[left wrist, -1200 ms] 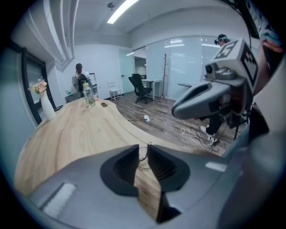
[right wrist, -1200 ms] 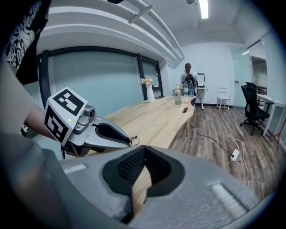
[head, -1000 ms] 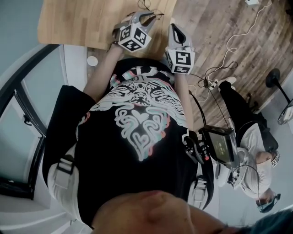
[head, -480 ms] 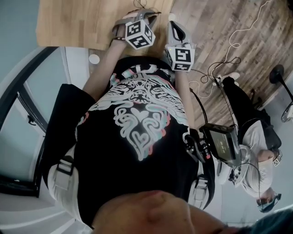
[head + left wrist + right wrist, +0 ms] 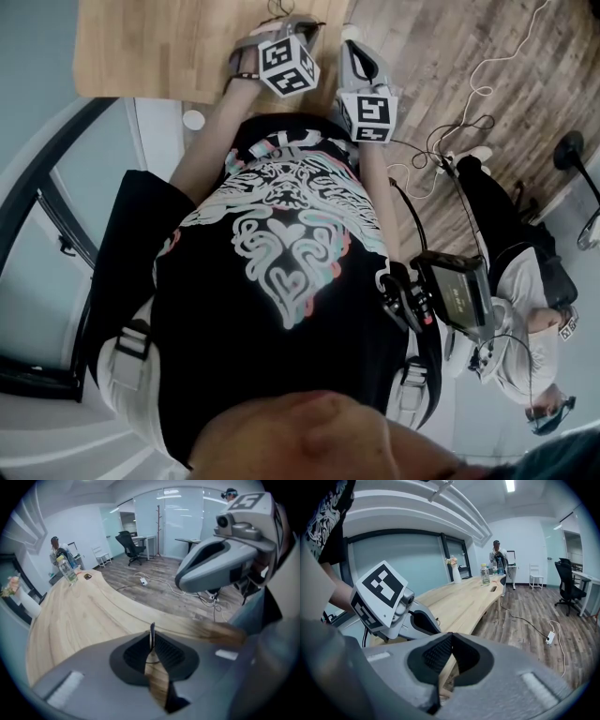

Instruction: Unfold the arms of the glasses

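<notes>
While the pale wooden table (image 5: 79, 620) curves below, left gripper (image 5: 152, 644) pinches a thin dark glasses arm (image 5: 152, 630); right gripper's (image 5: 452, 634) ribbed jaws meet.

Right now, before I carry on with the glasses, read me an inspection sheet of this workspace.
Surface: light wooden table.
Job's things: thin dark sliver standing up at the left jaws, likely part of the glasses; whether the arms are folded cannot be told.
Clutter: clear plastic bottle and white vase of flowers at the table's far end.
Grippers: left gripper, jaws shut on the sliver; right gripper, jaws together, nothing between.
Cables: white cable with power strip on the wood-plank floor.
Surroundings: black office chair; standing person beyond the table.
</notes>
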`<action>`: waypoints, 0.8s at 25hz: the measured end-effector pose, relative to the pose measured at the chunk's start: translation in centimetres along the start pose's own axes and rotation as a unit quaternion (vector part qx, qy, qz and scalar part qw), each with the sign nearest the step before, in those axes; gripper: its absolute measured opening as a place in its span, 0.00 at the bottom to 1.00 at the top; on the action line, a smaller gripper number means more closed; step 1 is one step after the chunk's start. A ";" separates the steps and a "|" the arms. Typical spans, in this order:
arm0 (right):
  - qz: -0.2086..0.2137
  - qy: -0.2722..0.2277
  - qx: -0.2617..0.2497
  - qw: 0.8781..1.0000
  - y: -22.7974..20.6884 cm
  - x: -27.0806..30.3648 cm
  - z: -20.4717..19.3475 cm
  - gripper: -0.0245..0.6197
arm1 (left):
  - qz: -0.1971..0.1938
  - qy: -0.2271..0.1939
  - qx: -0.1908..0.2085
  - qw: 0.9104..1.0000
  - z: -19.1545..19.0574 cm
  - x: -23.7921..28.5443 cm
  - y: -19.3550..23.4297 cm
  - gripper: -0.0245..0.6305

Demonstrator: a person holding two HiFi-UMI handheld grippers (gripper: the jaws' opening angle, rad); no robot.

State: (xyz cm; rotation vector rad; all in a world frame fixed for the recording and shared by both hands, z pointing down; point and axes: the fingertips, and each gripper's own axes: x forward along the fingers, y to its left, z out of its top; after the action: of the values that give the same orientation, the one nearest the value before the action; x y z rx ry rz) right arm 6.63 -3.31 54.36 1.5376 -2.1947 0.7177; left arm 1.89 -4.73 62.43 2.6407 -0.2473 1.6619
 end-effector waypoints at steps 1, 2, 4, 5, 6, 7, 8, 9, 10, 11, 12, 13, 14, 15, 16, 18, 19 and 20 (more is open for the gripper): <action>0.002 0.000 0.000 1.000 0.1 0.0 0.0 0.04 | 0.000 0.000 0.000 1.000 0.0 0.0 0.0 0.07; 0.004 -0.001 -0.001 1.000 0.2 0.0 0.1 0.04 | 0.000 0.000 -0.001 1.000 0.0 -0.1 0.0 0.07; 0.007 -0.001 -0.003 1.000 0.5 0.0 0.0 0.04 | 0.001 0.000 -0.003 1.000 0.0 -0.1 0.0 0.05; 0.009 -0.001 -0.003 1.000 0.6 0.0 0.0 0.04 | 0.001 -0.001 -0.005 1.000 -0.1 -0.1 0.1 0.05; 0.010 0.000 -0.004 1.000 0.8 0.1 -0.1 0.04 | 0.000 -0.001 -0.009 1.000 -0.2 -0.1 0.2 0.05; 0.011 0.001 -0.005 1.000 0.8 0.1 -0.1 0.04 | -0.002 -0.001 -0.015 1.000 -0.2 -0.1 0.2 0.05; 0.011 0.002 -0.006 1.000 0.9 0.1 -0.1 0.04 | -0.004 -0.001 -0.021 1.000 -0.2 -0.1 0.3 0.05; 0.012 0.002 -0.007 1.000 0.8 0.1 -0.1 0.04 | -0.006 -0.001 -0.027 1.000 -0.1 -0.1 0.4 0.05; 0.012 0.002 -0.007 1.000 0.8 0.1 -0.1 0.04 | -0.006 -0.003 -0.032 0.999 -0.1 -0.1 0.4 0.05; 0.012 0.001 -0.007 1.000 0.8 0.1 0.0 0.04 | -0.006 -0.005 -0.034 0.999 0.0 -0.2 0.5 0.05; 0.012 0.001 -0.008 1.000 0.8 0.1 0.0 0.04 | -0.003 -0.009 -0.034 0.999 0.0 -0.4 0.6 0.05; 0.012 0.001 -0.009 1.000 0.8 0.2 0.1 0.04 | 0.001 -0.014 -0.034 0.999 0.1 -0.5 0.8 0.05; 0.012 0.001 -0.011 1.000 0.8 0.3 0.1 0.04 | 0.004 -0.019 -0.033 0.999 0.2 -0.7 0.9 0.04; 0.011 0.001 -0.012 1.000 0.8 0.4 0.1 0.04 | 0.006 -0.024 -0.035 0.999 0.3 -0.8 1.1 0.04; 0.011 0.002 -0.014 1.000 0.7 0.5 0.1 0.04 | 0.006 -0.027 -0.040 0.999 0.4 -0.9 1.2 0.04; 0.013 0.003 -0.019 1.000 0.8 0.5 0.0 0.04 | 0.004 -0.032 -0.053 0.998 0.4 -1.0 1.2 0.04; 0.015 0.004 -0.023 1.000 0.8 0.6 -0.1 0.04 | 0.002 -0.036 -0.062 0.997 0.4 -1.2 1.2 0.04; 0.017 0.005 -0.027 0.999 0.8 0.7 0.0 0.04 | 0.000 -0.040 -0.072 0.997 0.4 -1.4 1.3 0.04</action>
State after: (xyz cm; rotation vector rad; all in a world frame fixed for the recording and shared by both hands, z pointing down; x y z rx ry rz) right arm 5.60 -3.58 54.57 1.4698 -2.2198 0.6695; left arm 1.52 -5.88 60.91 2.6031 -0.3544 1.4797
